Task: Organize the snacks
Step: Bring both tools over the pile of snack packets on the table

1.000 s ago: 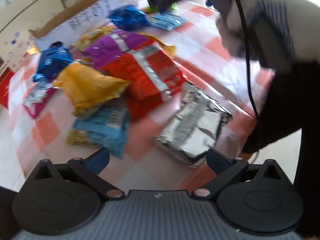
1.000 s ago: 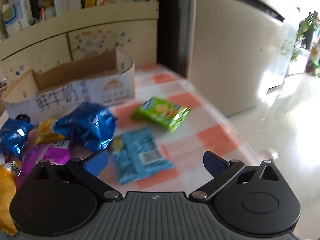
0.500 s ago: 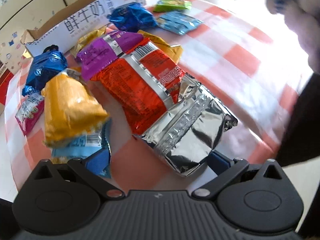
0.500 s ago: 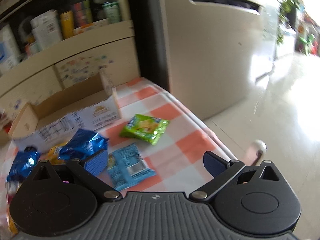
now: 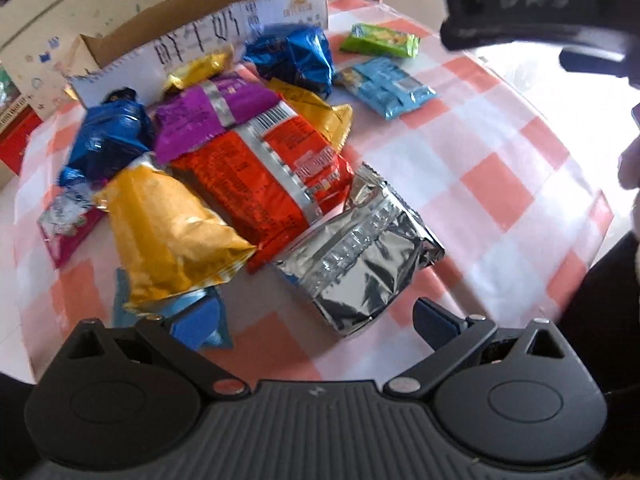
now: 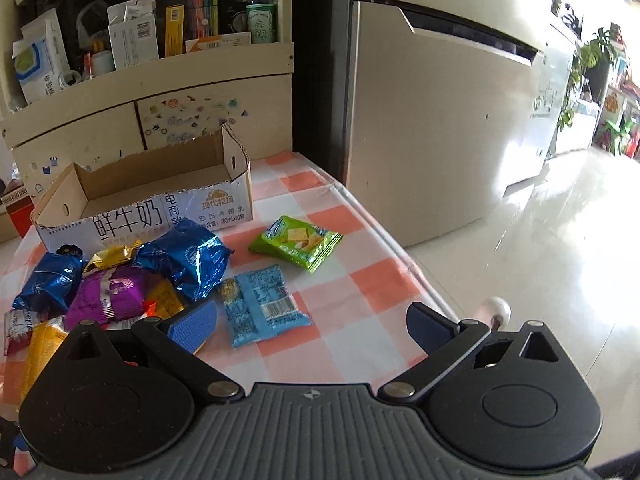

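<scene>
Several snack packs lie heaped on a checked tablecloth (image 5: 492, 176). Closest to my open left gripper (image 5: 316, 320) are a silver pouch (image 5: 360, 256), a yellow bag (image 5: 168, 232) and a red bag (image 5: 264, 172). Behind them sit a purple pack (image 5: 208, 114) and two blue foil bags (image 5: 296, 56) (image 5: 108, 140). An open cardboard box (image 6: 152, 196) stands at the back of the table, empty as far as I see. My right gripper (image 6: 312, 322) hangs open over the near right of the table, above a light-blue pack (image 6: 260, 304); a green pack (image 6: 298, 242) lies beyond.
The other gripper's body (image 5: 536, 36) and a hand (image 5: 630, 176) show at the right of the left wrist view. A fridge (image 6: 440, 120) stands right of the table, a shelf unit (image 6: 152, 80) behind it. The table's right edge (image 6: 404, 256) drops to a shiny floor.
My left gripper has drawn in over the silver pouch and the pile. My right gripper has risen and pulled back, so the box, the shelf and the fridge now show more fully. Both stay open.
</scene>
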A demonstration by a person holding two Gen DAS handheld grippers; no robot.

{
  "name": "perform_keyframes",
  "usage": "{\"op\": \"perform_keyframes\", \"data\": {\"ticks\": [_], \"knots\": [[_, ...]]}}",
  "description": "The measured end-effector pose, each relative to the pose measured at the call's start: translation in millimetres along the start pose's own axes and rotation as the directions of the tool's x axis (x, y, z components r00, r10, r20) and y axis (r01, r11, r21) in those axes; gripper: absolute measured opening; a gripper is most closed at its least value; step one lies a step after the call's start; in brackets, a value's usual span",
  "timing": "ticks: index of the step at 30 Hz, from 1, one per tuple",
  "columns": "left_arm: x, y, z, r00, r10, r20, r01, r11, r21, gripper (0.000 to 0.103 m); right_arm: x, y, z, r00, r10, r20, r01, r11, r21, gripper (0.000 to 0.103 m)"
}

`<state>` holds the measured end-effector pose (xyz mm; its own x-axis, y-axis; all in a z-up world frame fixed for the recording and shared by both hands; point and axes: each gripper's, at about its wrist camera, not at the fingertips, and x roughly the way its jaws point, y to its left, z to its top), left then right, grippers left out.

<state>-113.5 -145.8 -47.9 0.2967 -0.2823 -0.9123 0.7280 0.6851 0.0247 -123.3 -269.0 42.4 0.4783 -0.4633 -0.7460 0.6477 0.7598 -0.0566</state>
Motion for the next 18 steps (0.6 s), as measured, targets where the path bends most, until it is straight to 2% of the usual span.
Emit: {"op": "perform_keyframes", "data": {"ticks": [5,10,14,18], "knots": [[-19.4,18.2,3.3,0.999,0.037,0.032,-0.035,0.997,-0.063,0.102,-2.4,4.7,-3.6,1.0,-0.007,-0.024,0.007,1.0,-0.014,0.103],[-32.4,38.8,-0.5,0.985,0.16,0.058,-0.153,0.982,-0.113,0.102,-8.1,9.7,-5.7,1.0,-0.006,-0.02,0.005,0.998,-0.064,0.103],[-35.5,61.2,0.0,0.984,0.167,0.054,-0.154,0.969,-0.193,0.102,-12.7,15.9,-8.5,0.999,0.012,-0.03,-0.015,0.996,-0.083,0.103],[-36.7,71.4,0.6,0.981,0.184,0.056,-0.167,0.96,-0.226,0.102,-18.1,21.9,-12.5,0.999,0.026,-0.037,-0.029,0.995,-0.095,0.103]]}}
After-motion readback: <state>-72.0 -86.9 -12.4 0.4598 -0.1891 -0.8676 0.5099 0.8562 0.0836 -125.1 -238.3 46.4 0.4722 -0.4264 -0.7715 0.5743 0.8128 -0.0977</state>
